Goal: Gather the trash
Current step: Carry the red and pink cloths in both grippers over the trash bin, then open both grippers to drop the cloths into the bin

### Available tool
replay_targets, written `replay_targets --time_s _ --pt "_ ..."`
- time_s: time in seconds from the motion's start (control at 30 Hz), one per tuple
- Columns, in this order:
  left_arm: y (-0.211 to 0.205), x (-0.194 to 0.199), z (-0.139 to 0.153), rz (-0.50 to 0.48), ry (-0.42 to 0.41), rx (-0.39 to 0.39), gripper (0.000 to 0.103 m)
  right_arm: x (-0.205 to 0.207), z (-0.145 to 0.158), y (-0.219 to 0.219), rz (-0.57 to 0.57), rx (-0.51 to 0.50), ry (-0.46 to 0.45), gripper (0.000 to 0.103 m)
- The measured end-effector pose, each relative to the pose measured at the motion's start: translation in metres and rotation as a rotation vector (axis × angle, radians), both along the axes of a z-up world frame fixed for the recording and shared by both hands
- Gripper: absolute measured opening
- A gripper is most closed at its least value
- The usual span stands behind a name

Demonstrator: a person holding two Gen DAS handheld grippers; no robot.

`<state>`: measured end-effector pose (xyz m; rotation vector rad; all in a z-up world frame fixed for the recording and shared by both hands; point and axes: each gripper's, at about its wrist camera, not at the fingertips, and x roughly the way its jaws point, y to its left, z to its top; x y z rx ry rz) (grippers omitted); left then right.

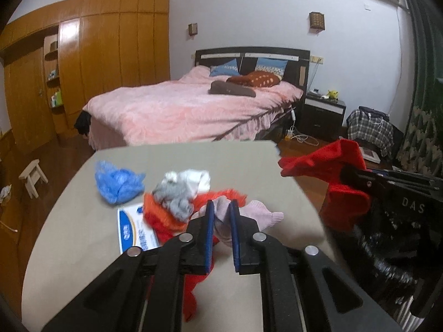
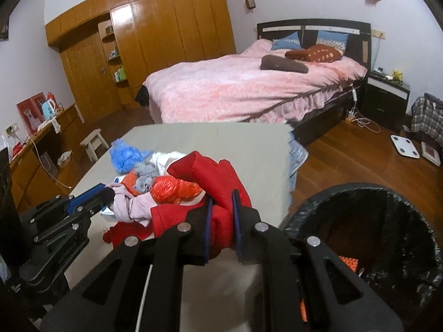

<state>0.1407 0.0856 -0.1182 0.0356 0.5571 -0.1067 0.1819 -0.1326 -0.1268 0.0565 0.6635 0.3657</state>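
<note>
Red fleecy cloth bunches between the right gripper fingers, while the left gripper pinches a pale pink knit.

Pink-covered bed, wooden wardrobe, white walls, wood floor.

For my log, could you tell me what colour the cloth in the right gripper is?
Red cloth; clearest in the right wrist view.

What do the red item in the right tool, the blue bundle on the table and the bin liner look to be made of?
Red item: soft matte cloth, probably fleece or knit; it folds thickly. Blue bundle: thin crinkled plastic film, slightly translucent. Bin liner: glossy black plastic, wrinkled with highlights.
</note>
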Motion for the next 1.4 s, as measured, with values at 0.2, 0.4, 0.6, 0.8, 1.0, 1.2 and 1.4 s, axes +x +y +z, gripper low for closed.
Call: replay_targets --time_s 0.2,0.4,0.6,0.8,1.0,1.2,1.4 --pt "-0.027 0.007 0.017 -0.045 -0.036 -0.018 0.011 -0.009 0.020 -0.034 -0.072 0.002 -0.037 0.012" --pt "-0.066 0.010 0.024 -0.118 -0.047 -0.033 0.011 -0.019 0.028 -0.084 -0.178 -0.014 -0.049 0.012" --pt "-0.109 0.014 0.021 -0.200 -0.032 -0.050 0.011 -0.030 0.023 -0.130 -0.285 -0.045 -0.042 0.012" --pt "-0.144 0.021 0.014 -0.271 -0.007 -0.067 0.011 -0.038 0.005 -0.164 -0.368 -0.063 -0.005 0.012" --pt "-0.176 0.024 0.002 -0.347 0.030 -0.082 0.011 -0.040 -0.013 -0.179 -0.424 -0.065 0.036 0.015" --pt "-0.191 0.033 -0.012 -0.404 0.089 -0.104 0.037 -0.043 -0.028 -0.192 -0.469 -0.078 0.075 0.046" --pt "-0.176 0.031 -0.015 -0.366 0.073 -0.095 0.057 -0.048 -0.030 -0.194 -0.500 -0.085 0.056 0.078"
